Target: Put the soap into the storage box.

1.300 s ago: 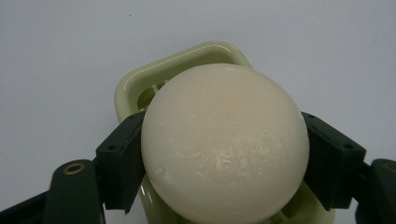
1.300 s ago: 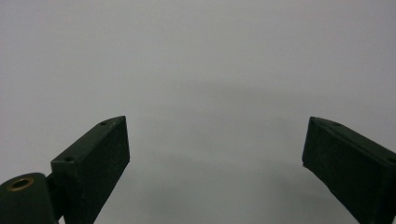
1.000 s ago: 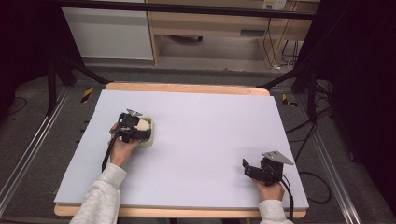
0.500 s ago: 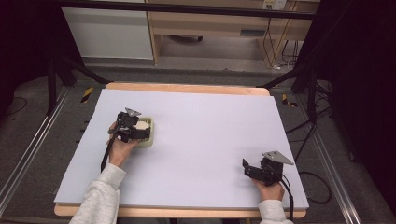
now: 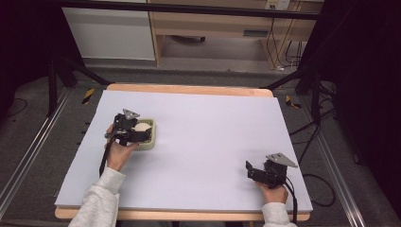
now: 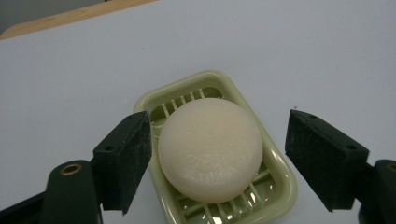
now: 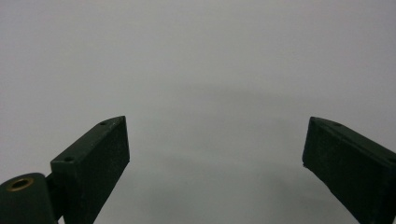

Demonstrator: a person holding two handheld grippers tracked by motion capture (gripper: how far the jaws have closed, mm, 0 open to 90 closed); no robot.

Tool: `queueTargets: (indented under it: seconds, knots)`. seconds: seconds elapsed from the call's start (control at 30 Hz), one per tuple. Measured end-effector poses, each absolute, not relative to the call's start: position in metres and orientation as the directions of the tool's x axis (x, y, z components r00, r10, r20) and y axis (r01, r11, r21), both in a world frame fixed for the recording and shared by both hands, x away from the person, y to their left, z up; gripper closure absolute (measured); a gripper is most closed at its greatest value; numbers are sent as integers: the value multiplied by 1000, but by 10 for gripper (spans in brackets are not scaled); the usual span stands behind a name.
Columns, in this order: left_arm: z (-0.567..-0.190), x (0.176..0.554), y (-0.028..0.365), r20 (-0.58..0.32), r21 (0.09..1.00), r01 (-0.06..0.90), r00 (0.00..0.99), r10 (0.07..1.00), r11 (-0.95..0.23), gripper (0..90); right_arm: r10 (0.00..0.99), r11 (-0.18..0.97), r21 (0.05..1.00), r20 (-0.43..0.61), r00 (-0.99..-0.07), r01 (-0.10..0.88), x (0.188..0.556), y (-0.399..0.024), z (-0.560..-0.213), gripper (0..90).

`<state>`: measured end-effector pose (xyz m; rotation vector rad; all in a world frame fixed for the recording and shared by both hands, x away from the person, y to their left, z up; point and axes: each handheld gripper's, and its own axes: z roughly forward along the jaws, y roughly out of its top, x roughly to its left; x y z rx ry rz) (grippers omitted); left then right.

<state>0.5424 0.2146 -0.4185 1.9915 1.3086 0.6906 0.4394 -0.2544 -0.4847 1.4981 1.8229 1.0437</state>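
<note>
Not much is moved since the earlier frames, honestly: the left gripper (image 5: 140, 133) is kept parked over the same spot at the left side of the table (image 5: 213, 142), maybe nudged a hair, and the right gripper (image 5: 251, 172) is left where it was near the front right corner.

The step in hand is judged to be the grab itself. In the left gripper view the soap (image 6: 210, 147), a round cream-white bar, is framed between the two black jaws, which are held wide apart. One pad (image 6: 126, 156) is seen just beside the soap's edge, the other well off to the far side. Nothing is clamped yet, and whether that near pad is actually touching can't be told.

Containers: one dish (image 6: 280, 182), pale green, slotted at the bottom, is set flat on the table. The soap is lying in it, roughly centred, flat side up, with a bit of the slats left showing around it. Nothing else is held in the dish.

For the next move, the jaws would probably need to be lowered a touch and closed on the soap's sides, above the dish rim, so the dish isn't pinched along with it. A smooth round bar is likely to be slippery, so an even squeeze across the widest part is called for.

The right gripper's jaws are also spread open, with only bare table seen between them in its own view.
</note>
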Motion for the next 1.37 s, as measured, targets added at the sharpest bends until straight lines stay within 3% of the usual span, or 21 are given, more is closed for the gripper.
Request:
queueTargets:
  seconds: [0.53,1.37]
  knots:
    - [-418,505,220,99,784,542,374,922,-304,196,974,81,840,48,-222,537,438,-255,-484,76]
    - [-454,455,282,89,776,577,296,951,-252,178,978,78,842,40,-206,534,436,-260,-482,70]
